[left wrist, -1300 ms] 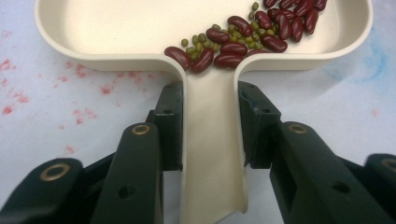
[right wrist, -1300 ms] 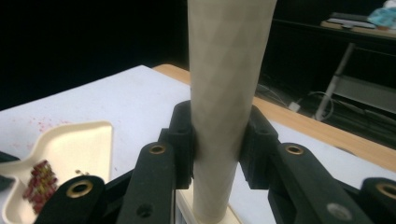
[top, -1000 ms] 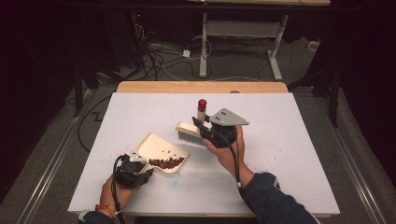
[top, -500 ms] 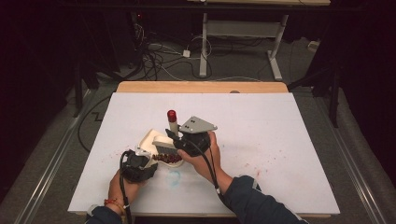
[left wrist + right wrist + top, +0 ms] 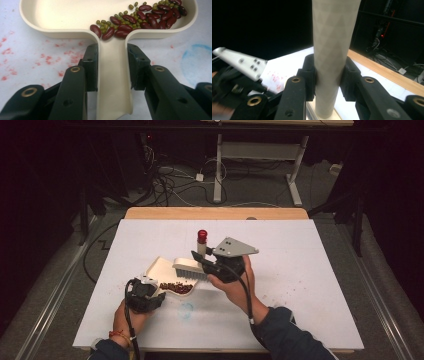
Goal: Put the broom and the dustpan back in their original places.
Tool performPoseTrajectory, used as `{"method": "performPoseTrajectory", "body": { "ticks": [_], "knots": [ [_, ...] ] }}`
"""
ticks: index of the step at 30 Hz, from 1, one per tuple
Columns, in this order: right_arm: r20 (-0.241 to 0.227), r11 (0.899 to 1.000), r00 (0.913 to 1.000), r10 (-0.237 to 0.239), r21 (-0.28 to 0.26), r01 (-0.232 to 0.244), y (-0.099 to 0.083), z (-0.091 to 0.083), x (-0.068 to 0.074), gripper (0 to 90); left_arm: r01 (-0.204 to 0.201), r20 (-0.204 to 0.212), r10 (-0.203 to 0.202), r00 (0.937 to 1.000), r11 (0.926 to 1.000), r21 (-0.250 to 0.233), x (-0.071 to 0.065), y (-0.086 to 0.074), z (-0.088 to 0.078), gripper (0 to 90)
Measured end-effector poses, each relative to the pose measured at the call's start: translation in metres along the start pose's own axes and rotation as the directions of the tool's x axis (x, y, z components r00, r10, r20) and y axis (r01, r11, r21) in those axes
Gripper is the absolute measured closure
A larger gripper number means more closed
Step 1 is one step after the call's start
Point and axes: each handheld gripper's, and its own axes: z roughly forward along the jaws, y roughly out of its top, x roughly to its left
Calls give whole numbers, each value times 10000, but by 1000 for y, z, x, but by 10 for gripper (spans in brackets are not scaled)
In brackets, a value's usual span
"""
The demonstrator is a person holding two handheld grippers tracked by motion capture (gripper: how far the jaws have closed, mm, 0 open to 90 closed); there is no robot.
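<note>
Cream plastic dustpan (image 5: 162,268) lies flat on the white counter (image 5: 310,270), its slim handle clamped between the jaws of the left tool (image 5: 145,295), so the pan stays put while dark red kidney beans and small green mung beans (image 5: 140,17) gather against its rear wall just beside the handle. Right of the dustpan, the right tool (image 5: 210,265) is closed tight on the pale textured handle (image 5: 333,50) of a grey-bristled hand brush with a red cap (image 5: 192,268), held upright with the bristles over the pan's open lip, probably poised for another sweep. Beyond the dustpan the counter runs bare to its wooden far edge (image 5: 215,213), leaving ample room; faint red smudges mark the sheet nearby.
</note>
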Motion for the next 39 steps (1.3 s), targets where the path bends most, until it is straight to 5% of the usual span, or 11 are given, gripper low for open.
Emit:
{"method": "performPoseTrajectory", "body": {
  "ticks": [5, 16, 24, 29, 39],
  "knots": [
    [319, 9999, 9994, -137, 101, 134, -5, -41, -18, 701, 64, -170, -64, 9998, 10000, -23, 3, 3, 2, 634],
    [1000, 9983, 9943, 372, 400, -414, -25, -136, -58, 701, 189, -373, -192, 9991, 9998, -70, 8, 6, 4, 634],
    [1502, 9914, 9877, 423, 1161, -602, -43, -173, -74, 701, 386, -611, -400, 9973, 9990, -236, 6, 10, 8, 633],
    [1385, 9882, 9898, 326, 1440, -528, -50, -192, -80, 701, 559, -783, -586, 9952, 9978, -357, 5, 14, 11, 633],
    [1061, 9729, 9932, 489, 2199, -714, -61, -200, -86, 701, 757, -973, -799, 9920, 9961, -454, 11, 25, 16, 634]
  ]
}}
